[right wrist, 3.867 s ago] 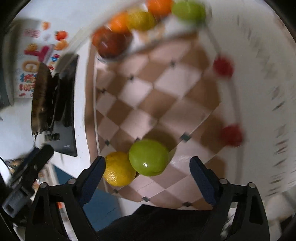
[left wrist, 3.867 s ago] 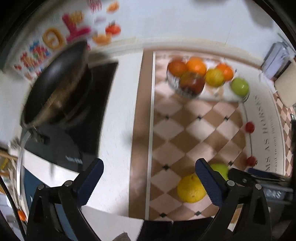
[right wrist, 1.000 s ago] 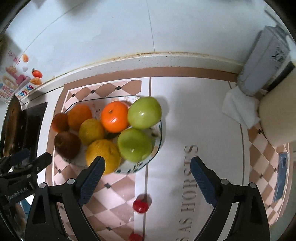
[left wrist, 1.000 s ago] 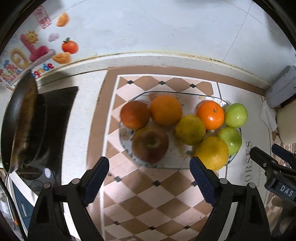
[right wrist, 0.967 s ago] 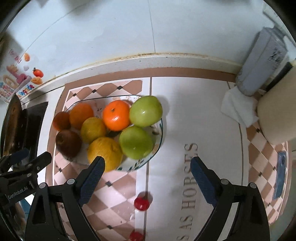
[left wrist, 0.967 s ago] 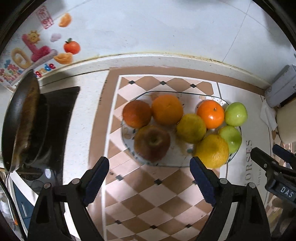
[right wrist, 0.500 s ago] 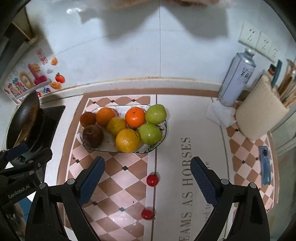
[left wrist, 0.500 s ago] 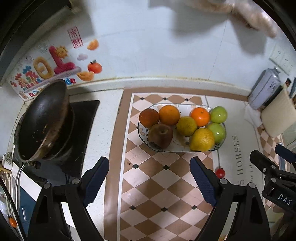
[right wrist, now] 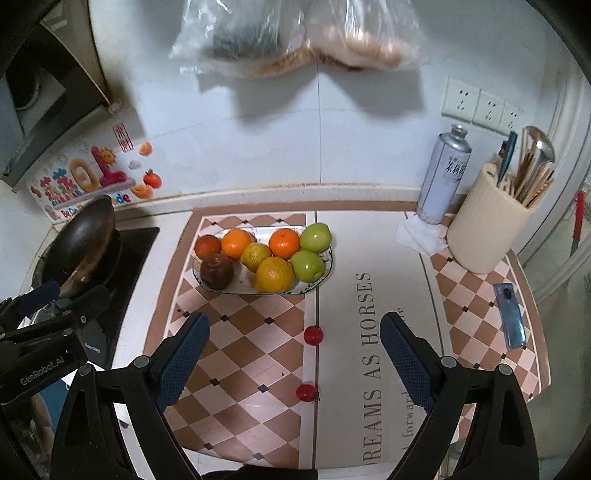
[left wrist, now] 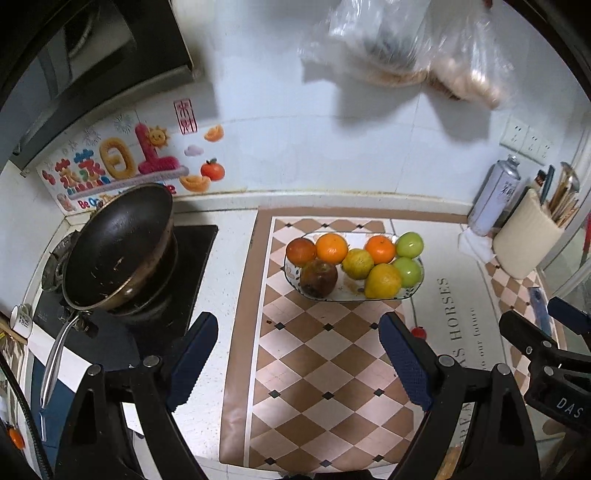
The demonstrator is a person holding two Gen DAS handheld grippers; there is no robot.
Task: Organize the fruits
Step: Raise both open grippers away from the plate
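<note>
Showing a phone (right wrist: 510, 316) unseen by the left, both hand-held grippers (left wrist: 298, 362) (right wrist: 294, 360) gape wide, empty.

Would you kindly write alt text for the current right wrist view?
An oval plate holding eight fruits sits on a checkered mat, ahead of the open, empty right gripper. Two small red fruits lie on the mat nearer the gripper; the left gripper shows at the left edge.

Black wok (left wrist: 114, 254) on stove; spray can (right wrist: 445, 173), utensil holder (right wrist: 487, 229), phone (right wrist: 511, 311) at tabletop right; plastic bags (right wrist: 295, 33) on wall.
</note>
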